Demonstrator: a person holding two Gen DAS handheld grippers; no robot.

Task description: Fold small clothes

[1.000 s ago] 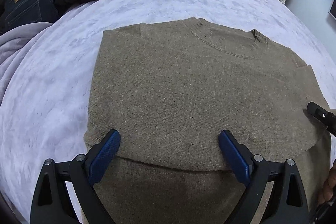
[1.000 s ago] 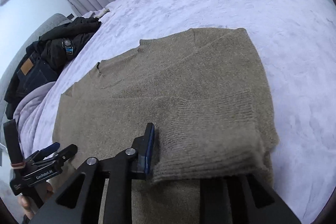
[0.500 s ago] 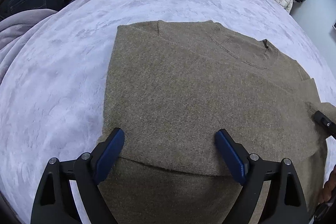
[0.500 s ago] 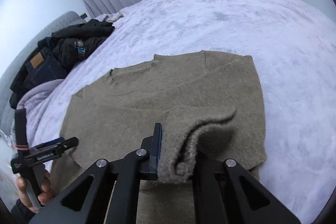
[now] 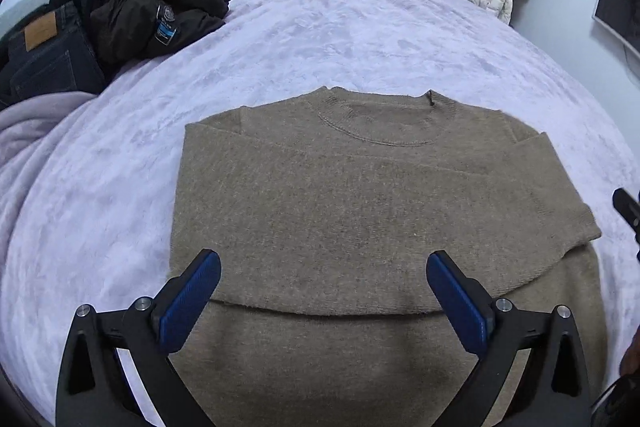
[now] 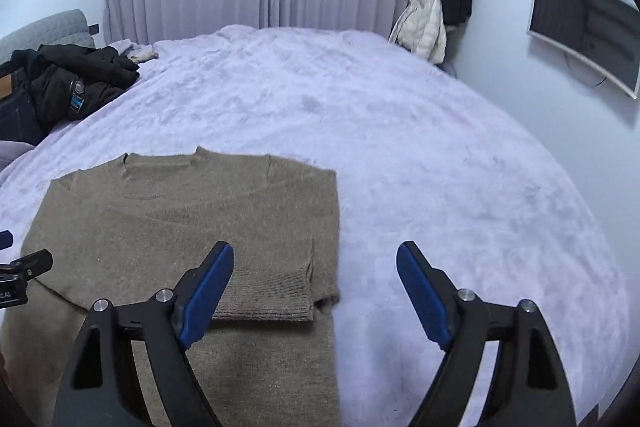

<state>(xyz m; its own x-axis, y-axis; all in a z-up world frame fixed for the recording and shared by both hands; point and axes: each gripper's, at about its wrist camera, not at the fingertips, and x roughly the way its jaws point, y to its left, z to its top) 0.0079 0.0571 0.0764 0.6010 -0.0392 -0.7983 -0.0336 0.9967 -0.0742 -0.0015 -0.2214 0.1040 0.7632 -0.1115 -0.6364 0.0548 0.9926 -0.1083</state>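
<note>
A tan knit sweater [image 5: 360, 211] lies flat on the lilac bedspread [image 5: 320, 39], collar away from me, both sleeves folded across its front. It also shows in the right wrist view [image 6: 168, 227], where the ribbed sleeve cuff [image 6: 272, 291] rests near its right edge. My left gripper [image 5: 323, 291] is open and empty, held above the sweater's lower half. My right gripper [image 6: 315, 287] is open and empty, just above the cuff and the sweater's right edge. Its tip also shows at the right edge of the left wrist view [image 5: 628, 211].
A pile of dark clothes, a black jacket [image 5: 152, 15] and jeans [image 5: 44, 59], lies at the bed's far left. A grey blanket [image 5: 28, 139] is bunched at the left. Coats [image 6: 436, 7] hang by the far wall; a television [image 6: 584, 31] is on the right wall.
My right gripper was shut on the sleeve cuff, laid it on the sweater, opened and pulled back. My left gripper stayed open and drew back, tilting up.
</note>
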